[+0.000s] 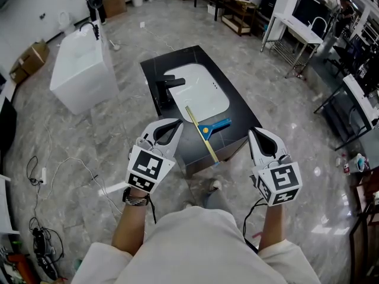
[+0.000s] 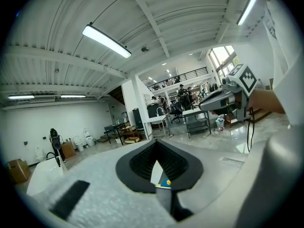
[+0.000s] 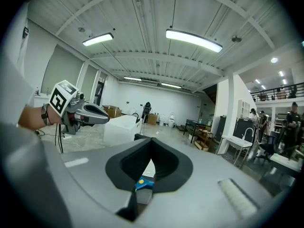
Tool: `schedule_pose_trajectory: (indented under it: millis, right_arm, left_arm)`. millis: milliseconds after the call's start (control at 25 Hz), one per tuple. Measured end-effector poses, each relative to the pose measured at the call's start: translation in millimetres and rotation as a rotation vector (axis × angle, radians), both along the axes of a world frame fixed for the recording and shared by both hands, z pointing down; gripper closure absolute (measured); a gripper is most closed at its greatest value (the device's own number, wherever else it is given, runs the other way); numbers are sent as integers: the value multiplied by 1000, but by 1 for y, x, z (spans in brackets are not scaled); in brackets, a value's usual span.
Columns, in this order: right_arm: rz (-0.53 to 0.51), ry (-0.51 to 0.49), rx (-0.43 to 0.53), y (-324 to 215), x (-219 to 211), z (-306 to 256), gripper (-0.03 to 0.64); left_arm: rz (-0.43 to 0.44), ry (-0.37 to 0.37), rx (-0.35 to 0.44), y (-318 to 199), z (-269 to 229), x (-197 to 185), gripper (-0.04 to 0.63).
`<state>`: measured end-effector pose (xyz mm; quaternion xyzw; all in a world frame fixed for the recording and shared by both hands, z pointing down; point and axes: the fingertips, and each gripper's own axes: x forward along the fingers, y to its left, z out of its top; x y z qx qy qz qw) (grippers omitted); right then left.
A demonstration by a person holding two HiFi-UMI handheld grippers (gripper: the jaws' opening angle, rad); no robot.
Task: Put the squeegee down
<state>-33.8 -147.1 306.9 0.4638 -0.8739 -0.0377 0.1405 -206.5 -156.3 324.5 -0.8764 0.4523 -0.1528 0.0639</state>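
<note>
Two closed claws, left and right, flank squeegee.

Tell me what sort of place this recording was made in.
Probably a large workshop or test hall set up with bathroom fixtures. A freestanding black counter with a white sink stands in the middle, with a white basin unit nearby. Toilets and cardboard boxes line the wall.

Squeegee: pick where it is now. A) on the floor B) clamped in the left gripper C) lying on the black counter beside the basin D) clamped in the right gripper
C: the squeegee lies on the black counter beside the white basin, clear of the left gripper and right gripper, both shut.
</note>
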Motion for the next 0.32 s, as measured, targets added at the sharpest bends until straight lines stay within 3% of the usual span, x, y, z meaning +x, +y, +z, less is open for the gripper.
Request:
schedule_pose_trajectory:
  millis: [320]
  right_arm:
    - [-3,1,-12,-5,2,8,612]
  left_arm:
    - [1,-5,-14,0,8,1,589]
